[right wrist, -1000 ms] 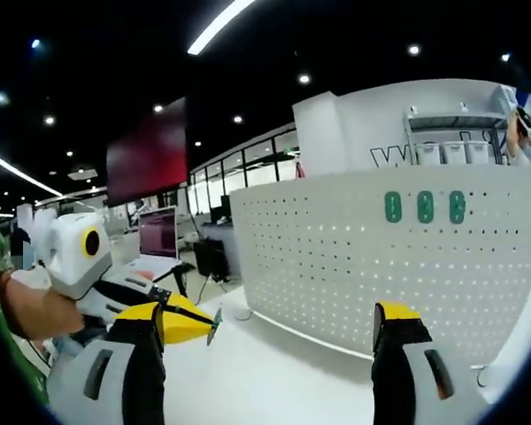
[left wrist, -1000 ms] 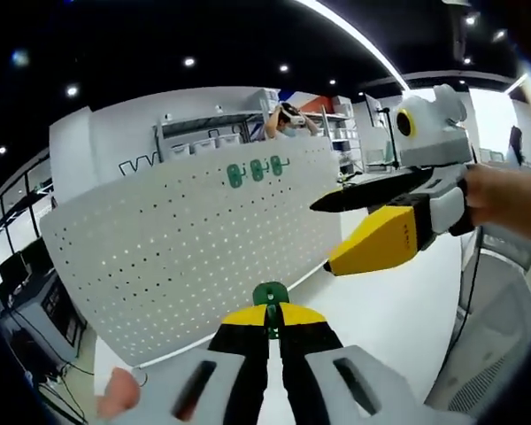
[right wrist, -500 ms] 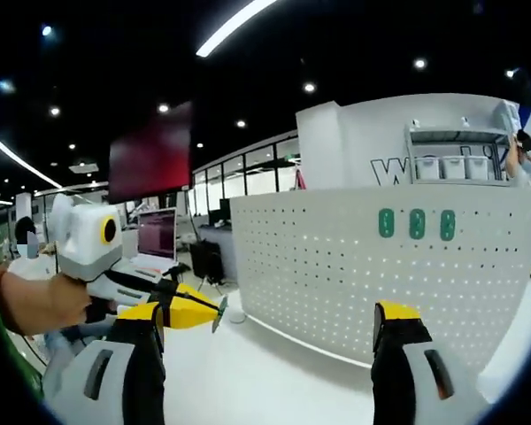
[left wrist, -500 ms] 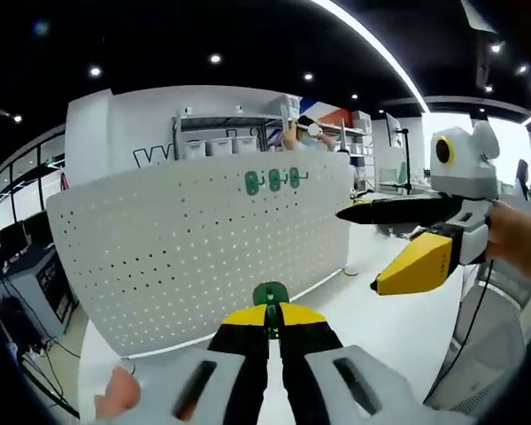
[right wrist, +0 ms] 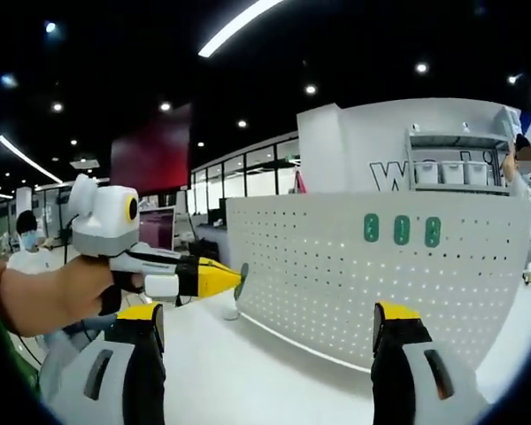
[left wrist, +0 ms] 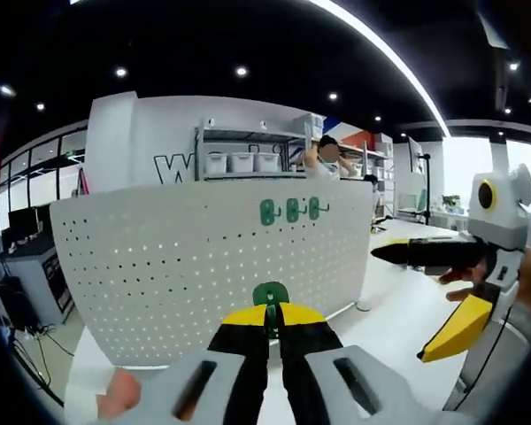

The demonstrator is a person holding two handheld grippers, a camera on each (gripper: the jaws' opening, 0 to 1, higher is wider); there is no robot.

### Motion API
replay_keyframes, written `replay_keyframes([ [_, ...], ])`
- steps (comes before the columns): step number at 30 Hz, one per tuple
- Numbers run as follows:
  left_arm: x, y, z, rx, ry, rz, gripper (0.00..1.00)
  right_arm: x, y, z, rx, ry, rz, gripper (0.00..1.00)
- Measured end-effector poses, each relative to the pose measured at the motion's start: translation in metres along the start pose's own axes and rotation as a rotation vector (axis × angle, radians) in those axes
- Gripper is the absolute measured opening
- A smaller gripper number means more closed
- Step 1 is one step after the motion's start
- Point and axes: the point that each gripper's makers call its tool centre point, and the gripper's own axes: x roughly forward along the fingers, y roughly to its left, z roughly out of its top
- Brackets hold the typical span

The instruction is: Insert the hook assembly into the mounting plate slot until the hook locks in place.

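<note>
The white perforated mounting plate (left wrist: 186, 266) stands upright on the white table, with three green hooks (left wrist: 292, 210) set in a row near its upper right. My left gripper (left wrist: 271, 312) is shut on a green hook assembly (left wrist: 271, 295), a little way in front of the plate. In the right gripper view the left gripper (right wrist: 221, 277) comes in from the left, its green hook assembly (right wrist: 240, 280) close to the left edge of the plate (right wrist: 380, 274). The three green hooks (right wrist: 402, 230) show there too. My right gripper (right wrist: 267, 314) is open with nothing between its fingers; it also shows as the right gripper (left wrist: 398, 305) off to the plate's right.
The white tabletop (right wrist: 248, 372) runs in front of the plate. A person's hand (right wrist: 44, 297) holds the left gripper. Behind the plate stands a shelf with white bins (left wrist: 239, 162) and a person (left wrist: 327, 158). Monitors (right wrist: 159, 235) stand at the far left.
Both views have shifted with the hands. In the right gripper view the left gripper with its hook has risen and moved closer to the plate's left edge. The right gripper has drawn away to the right.
</note>
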Motion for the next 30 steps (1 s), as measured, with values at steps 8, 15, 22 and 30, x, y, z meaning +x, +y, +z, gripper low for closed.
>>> replay_keyframes([
  [8, 0.024, 0.005, 0.034, 0.019, -0.074, 0.067, 0.03, -0.002, -0.008, 0.003, -0.010, -0.013, 0.005, 1.00],
  [15, 0.049, 0.008, 0.064, 0.045, -0.145, 0.102, 0.03, -0.004, -0.014, 0.005, -0.037, -0.020, -0.006, 1.00],
  [22, 0.075, 0.011, 0.088, 0.050, -0.211, 0.128, 0.03, -0.008, -0.027, 0.009, -0.049, -0.027, -0.029, 1.00],
  [30, 0.097, 0.018, 0.098, 0.059, -0.256, 0.187, 0.03, -0.010, -0.037, 0.014, -0.064, -0.039, -0.046, 1.00],
])
